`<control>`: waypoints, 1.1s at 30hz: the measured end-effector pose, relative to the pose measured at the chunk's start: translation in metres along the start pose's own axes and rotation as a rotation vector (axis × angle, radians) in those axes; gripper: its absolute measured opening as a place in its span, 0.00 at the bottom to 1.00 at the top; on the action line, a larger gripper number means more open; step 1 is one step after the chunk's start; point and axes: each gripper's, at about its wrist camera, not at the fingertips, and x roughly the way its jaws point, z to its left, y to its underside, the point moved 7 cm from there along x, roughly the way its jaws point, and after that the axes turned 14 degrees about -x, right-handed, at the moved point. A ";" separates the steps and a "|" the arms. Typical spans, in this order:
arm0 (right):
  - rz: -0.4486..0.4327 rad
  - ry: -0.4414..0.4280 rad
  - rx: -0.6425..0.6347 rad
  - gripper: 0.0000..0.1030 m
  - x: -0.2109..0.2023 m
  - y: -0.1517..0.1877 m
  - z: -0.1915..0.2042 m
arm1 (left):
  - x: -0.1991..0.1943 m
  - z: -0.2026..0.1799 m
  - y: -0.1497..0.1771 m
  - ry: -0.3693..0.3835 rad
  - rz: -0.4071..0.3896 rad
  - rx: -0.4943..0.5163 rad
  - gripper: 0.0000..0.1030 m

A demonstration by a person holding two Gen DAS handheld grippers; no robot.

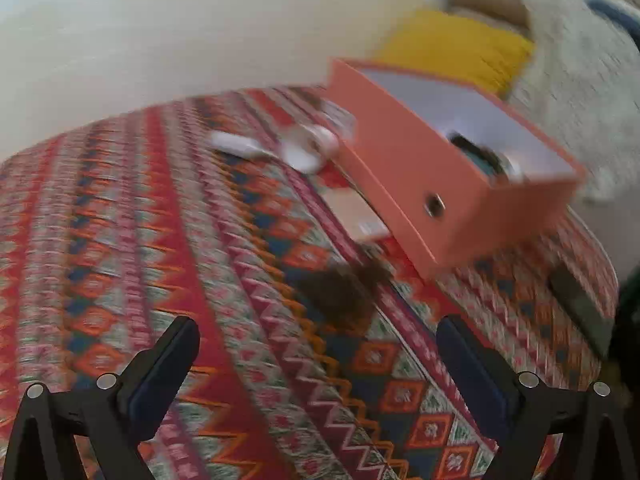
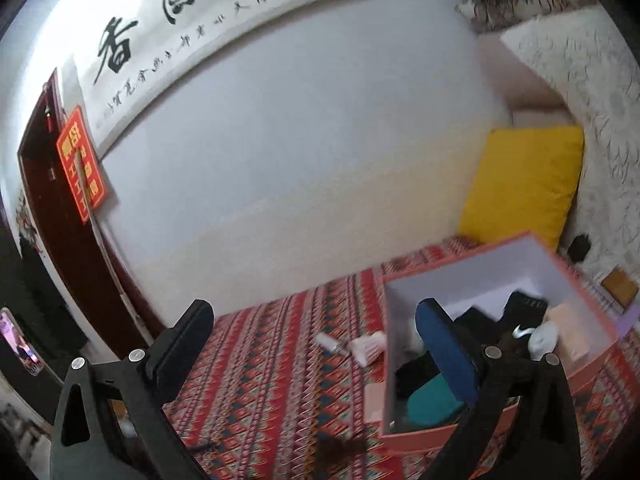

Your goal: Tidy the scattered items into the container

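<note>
An open salmon-pink box [image 1: 416, 184] stands on the patterned bedspread [image 1: 160, 240]; it also shows in the right wrist view [image 2: 404, 436], holding dark clothing, a teal item [image 2: 430, 402] and white things. Beside it lie a small white tube [image 1: 234, 145], a white round item [image 1: 310, 148], a tan card [image 1: 356, 214] and a dark brown fuzzy clump [image 1: 340, 292]. My left gripper [image 1: 318, 356] is open and empty, low over the bedspread just short of the clump. My right gripper [image 2: 314, 340] is open and empty, raised, its right finger over the box.
A yellow cushion [image 2: 524, 184] and a white fluffy blanket [image 2: 592, 128] lie behind the box. A white wall [image 2: 300, 140] with calligraphy backs the bed. A dark flat object [image 1: 580, 304] lies at the bed's right edge.
</note>
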 end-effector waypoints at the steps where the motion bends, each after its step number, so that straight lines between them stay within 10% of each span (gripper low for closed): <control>1: 0.005 -0.003 0.009 1.00 0.003 0.001 0.001 | 0.009 -0.007 0.002 0.016 0.001 0.036 0.95; 14: 0.064 0.019 0.023 1.00 0.035 0.018 -0.016 | 0.134 -0.010 0.006 -0.020 0.202 0.072 0.89; 16: 0.081 0.011 0.016 1.00 0.043 0.021 -0.015 | 0.135 -0.008 0.003 -0.036 0.184 0.064 0.69; 17: 0.092 0.011 0.008 1.00 0.049 0.025 -0.014 | 0.133 -0.006 0.001 -0.044 0.170 0.057 0.21; 19: 0.114 0.017 -0.004 1.00 0.060 0.031 -0.012 | 0.130 -0.004 -0.004 -0.059 0.140 0.043 0.17; 28: 0.295 -0.066 0.001 0.98 0.144 0.097 0.025 | -0.018 0.098 -0.011 -0.121 0.054 -0.077 0.19; 31: 0.384 -0.068 -0.031 0.84 0.181 0.128 0.042 | -0.048 0.140 -0.012 -0.138 -0.019 -0.130 0.20; 33: 0.460 0.043 -0.127 0.82 0.213 0.161 0.045 | -0.056 0.167 -0.009 -0.131 -0.043 -0.206 0.21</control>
